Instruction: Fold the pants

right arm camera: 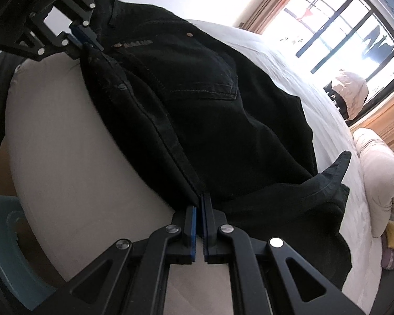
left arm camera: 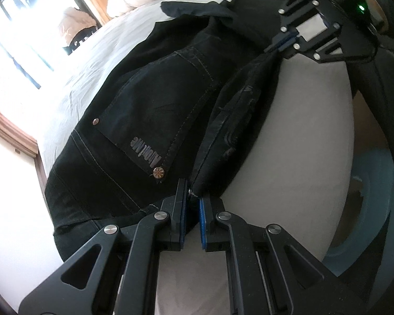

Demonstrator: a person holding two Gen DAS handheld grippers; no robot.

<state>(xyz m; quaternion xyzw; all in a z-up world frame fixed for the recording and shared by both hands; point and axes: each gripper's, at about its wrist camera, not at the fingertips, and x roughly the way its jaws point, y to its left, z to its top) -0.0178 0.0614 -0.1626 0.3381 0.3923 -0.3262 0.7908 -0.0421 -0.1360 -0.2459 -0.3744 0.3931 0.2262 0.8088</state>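
The black pants (left arm camera: 149,110) lay spread across the near part of a bed, seat side up, with one back pocket (left arm camera: 157,110) facing the camera: it carried pale stitching, a printed brand label (left arm camera: 146,152) near its lower edge and a copper rivet (left arm camera: 158,172) at the corner, with a second rivet (left arm camera: 95,121) further along the pocket's top. One edge of the garment was lifted off the sheet into a taut ridge – the waistband side, thick and doubled – and each end of that ridge sat in a tool. The left gripper (left arm camera: 193,197) had its blue-padded jaws pressed together on the near corner of the band, next to a small metal button. In the same view the right gripper (left arm camera: 277,48) pinched the far end of the ridge, jaws tight on the cloth. Seen from the right wrist, the right gripper (right arm camera: 199,204) clamped a seam at the fabric's edge, and the left gripper (right arm camera: 88,43) gripped the opposite end at upper left. The rest of the pants (right arm camera: 210,105) slumped away from the ridge in loose folds, one leg end (right arm camera: 333,168) curled up toward the far side. Beneath them lay the bed sheet (left arm camera: 97,60), pale and lightly wrinkled – a bunched duvet (right arm camera: 380,173) lay near its edge. Beyond stood a barred window (right arm camera: 354,26), very bright, with curtains (right arm camera: 273,2) beside it. A blue-grey round object (left arm camera: 365,204) showed by the bed; I could not tell what it was.
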